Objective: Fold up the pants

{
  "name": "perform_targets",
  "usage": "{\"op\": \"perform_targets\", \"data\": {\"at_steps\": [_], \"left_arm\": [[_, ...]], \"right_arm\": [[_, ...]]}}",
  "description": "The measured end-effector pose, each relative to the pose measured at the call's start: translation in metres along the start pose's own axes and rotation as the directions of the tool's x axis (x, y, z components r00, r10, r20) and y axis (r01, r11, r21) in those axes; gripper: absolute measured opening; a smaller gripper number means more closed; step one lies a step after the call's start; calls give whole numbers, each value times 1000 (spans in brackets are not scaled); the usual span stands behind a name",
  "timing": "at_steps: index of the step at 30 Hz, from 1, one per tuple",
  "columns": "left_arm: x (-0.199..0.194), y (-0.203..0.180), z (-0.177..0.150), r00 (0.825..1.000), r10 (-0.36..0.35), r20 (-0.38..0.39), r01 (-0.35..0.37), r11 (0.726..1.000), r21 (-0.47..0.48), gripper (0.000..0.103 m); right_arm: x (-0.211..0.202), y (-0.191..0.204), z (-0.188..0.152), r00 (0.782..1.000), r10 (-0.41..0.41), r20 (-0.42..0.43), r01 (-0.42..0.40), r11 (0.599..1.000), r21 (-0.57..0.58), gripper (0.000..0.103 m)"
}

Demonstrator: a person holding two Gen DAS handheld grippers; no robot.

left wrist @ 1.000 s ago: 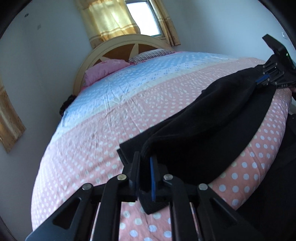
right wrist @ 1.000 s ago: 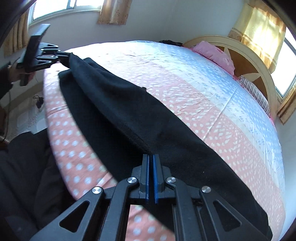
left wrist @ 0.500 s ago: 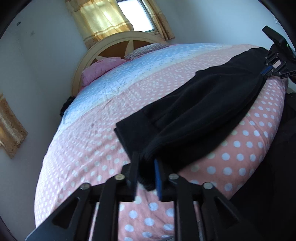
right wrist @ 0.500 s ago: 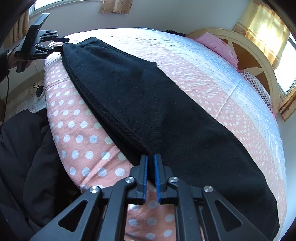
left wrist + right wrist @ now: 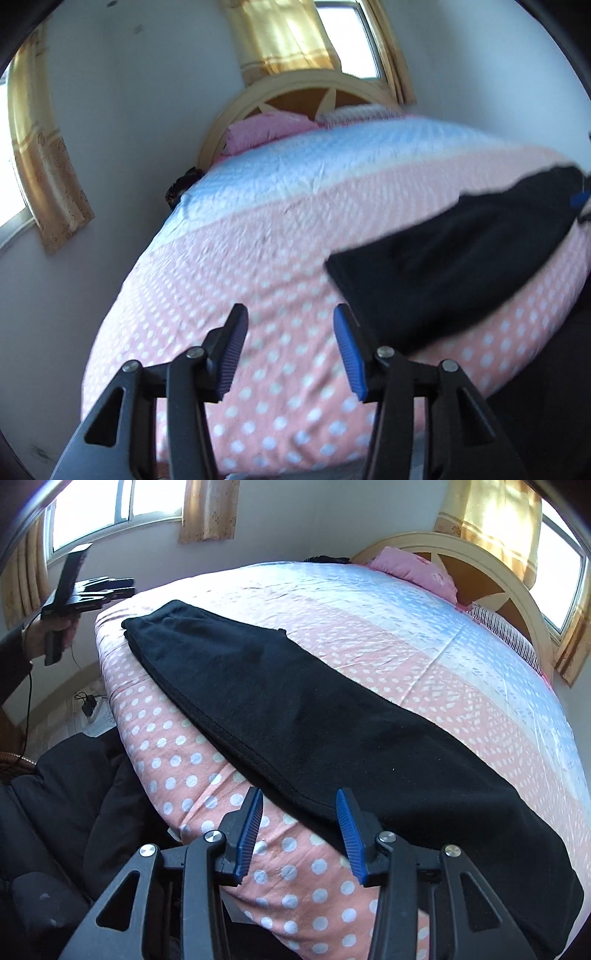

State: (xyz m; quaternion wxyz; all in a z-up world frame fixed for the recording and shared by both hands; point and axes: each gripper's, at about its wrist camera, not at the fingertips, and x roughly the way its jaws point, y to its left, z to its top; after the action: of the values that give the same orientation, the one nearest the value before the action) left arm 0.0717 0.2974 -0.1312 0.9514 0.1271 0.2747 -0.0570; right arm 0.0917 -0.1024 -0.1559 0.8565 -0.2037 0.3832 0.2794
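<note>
We note both grippers gripped the pants (image 5: 314, 716) 1 second ago; now the left gripper (image 5: 288, 332) and right gripper (image 5: 299, 812) are opening, nothing between the pads. Pants lie flat along the bed (image 5: 406, 635) edge, hem just ahead of the right gripper, right of the left.

Black pants (image 5: 314, 716) of matt, fleecy knit cloth, a stitched seam along one edge, lie on a pink, white-dotted cotton bedsheet (image 5: 177, 760), lightly creased. The right gripper (image 5: 299, 825), like the left gripper (image 5: 290, 341), is matt black plastic with ribbed blue rubbery pads and bright metal pivot screws. The cream wooden headboard (image 5: 517, 590) looks smooth and painted.
</note>
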Motion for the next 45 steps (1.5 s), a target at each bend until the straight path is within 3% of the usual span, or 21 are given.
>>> {"op": "perform_targets", "data": {"at_steps": [2,5,11,12,16,20,24,26,30,33,34,35,36,39,42,44,45], "left_arm": [[5,-11,14,998,-58,32,59,998,-31,55],[29,-36,29,994,-109,8,110,994,-30,55],[85,-74,14,986,-74,-146,85,994,72,57],[82,-76,9,991,-68,-112,77,994,77,58],[72,-61,12,989,-105,-101,101,994,-41,60],[51,-74,31,996,-80,-32,79,997,-22,61],[35,-105,58,989,-138,48,138,990,12,74],[35,-131,73,981,-186,58,183,981,59,74],[44,-192,92,947,-320,39,312,940,136,74],[51,-234,103,907,-421,16,413,895,169,74],[50,-248,106,897,-442,11,433,883,182,74],[50,-263,109,887,-462,5,452,870,194,74],[51,-277,112,874,-485,-5,476,855,206,72],[49,-311,118,843,-537,-27,527,816,238,70],[43,-345,122,813,-581,-47,568,771,287,70],[42,-359,121,805,-589,-63,577,755,310,70],[42,-364,119,803,-592,-71,581,750,316,70]], "right_arm": [[0,4,-1,1000,-5,4,5,1000,-5,43],[-1,2,-5,1000,0,7,0,1000,-3,43],[-7,-21,-18,1000,9,22,-10,997,80,43],[-8,-26,-18,1000,17,26,-19,995,102,43],[-16,-43,-7,997,27,78,-39,986,162,43],[-28,-60,-3,995,-28,97,8,980,198,43],[-45,-95,-23,989,-115,89,83,950,302,43],[-57,-120,-42,985,-153,85,108,910,400,43],[-83,-171,-86,967,-246,68,156,781,605,43],[-102,-208,-123,949,-314,43,178,641,747,43],[-110,-222,-140,941,-338,29,181,570,801,43],[-114,-228,-150,937,-348,26,176,536,826,43],[-121,-239,-167,931,-365,23,164,474,865,43],[-133,-256,-195,913,-408,-6,170,369,914,43],[-138,-263,-207,911,-412,-10,156,323,933,43],[-136,-259,-205,922,-386,22,121,344,931,43],[-134,-254,-201,934,-354,52,90,372,924,43]]}}
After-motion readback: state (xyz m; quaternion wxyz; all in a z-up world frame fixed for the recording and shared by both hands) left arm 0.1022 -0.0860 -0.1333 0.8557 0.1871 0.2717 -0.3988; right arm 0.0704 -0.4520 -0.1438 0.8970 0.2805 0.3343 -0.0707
